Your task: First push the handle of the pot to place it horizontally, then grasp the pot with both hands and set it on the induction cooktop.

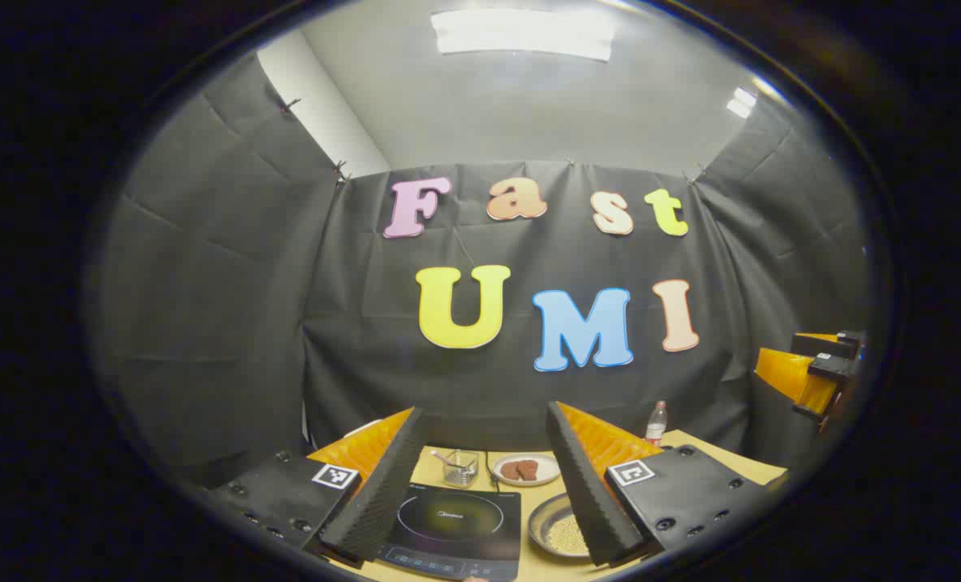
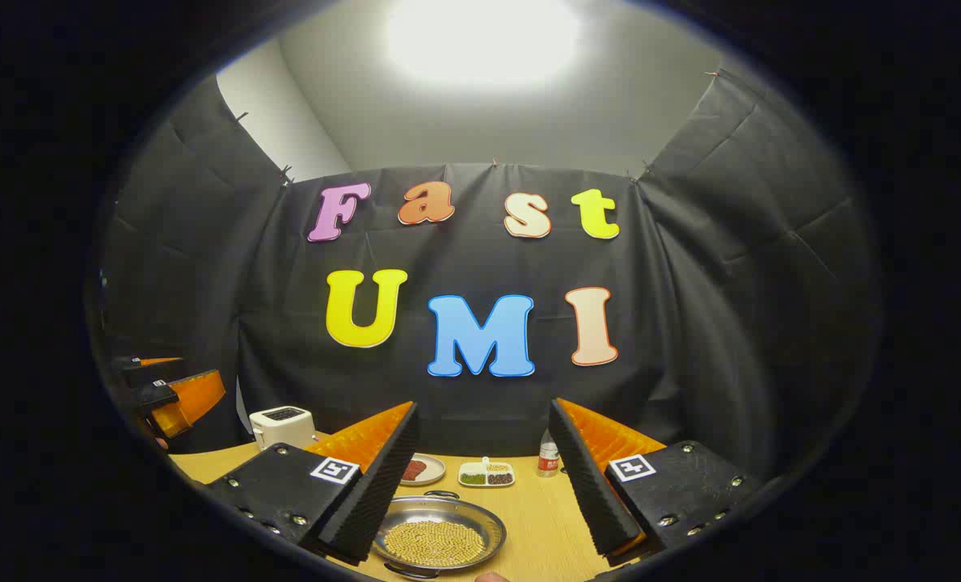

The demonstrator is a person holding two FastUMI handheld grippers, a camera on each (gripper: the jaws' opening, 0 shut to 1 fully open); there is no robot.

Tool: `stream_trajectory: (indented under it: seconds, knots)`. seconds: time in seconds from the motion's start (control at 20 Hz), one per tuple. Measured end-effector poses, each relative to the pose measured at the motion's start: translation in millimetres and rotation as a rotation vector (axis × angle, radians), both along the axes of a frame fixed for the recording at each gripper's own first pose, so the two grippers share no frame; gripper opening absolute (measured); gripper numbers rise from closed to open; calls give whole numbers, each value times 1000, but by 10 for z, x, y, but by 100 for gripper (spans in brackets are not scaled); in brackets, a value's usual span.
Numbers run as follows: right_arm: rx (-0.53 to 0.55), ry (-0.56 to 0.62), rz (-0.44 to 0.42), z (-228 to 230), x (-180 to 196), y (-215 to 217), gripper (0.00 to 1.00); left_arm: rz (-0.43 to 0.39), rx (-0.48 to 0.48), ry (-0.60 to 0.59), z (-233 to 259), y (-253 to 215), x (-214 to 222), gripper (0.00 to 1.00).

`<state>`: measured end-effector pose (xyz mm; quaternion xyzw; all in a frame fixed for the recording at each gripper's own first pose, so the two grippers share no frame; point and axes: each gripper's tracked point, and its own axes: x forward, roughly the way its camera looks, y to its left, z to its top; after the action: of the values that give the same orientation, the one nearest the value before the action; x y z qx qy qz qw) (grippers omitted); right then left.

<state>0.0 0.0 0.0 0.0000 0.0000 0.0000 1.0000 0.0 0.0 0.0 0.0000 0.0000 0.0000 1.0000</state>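
Held wide apart and gripping nothing, the jaws of the left gripper (image 1: 485, 493) are seen above the induction cooktop (image 1: 453, 521), with the pot (image 1: 559, 527) of yellow grains set just to its right on the wooden table (image 1: 714, 453). Equally wide jaws are shown by the right gripper (image 2: 484, 485), raised over the pot (image 2: 440, 537), nothing being held. Farther back, a plate of brown pieces (image 1: 526, 469), a glass cup (image 1: 460, 467), a bottle (image 2: 547, 457), a divided dish (image 2: 486, 474) and a toaster (image 2: 283, 424) are seen.
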Motion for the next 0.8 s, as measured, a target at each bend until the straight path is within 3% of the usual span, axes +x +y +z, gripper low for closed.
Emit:
stream_trajectory:
  seconds: [0.35, 0.8]
  knots:
    - [-19, -34, 13, 80, -19, 1, 96, 15, 9, -39, 203, 31, -42, 96]
    - [26, -60, -31, 193, -152, -94, 96, -40, -9, -59, 272, -111, -66, 99]
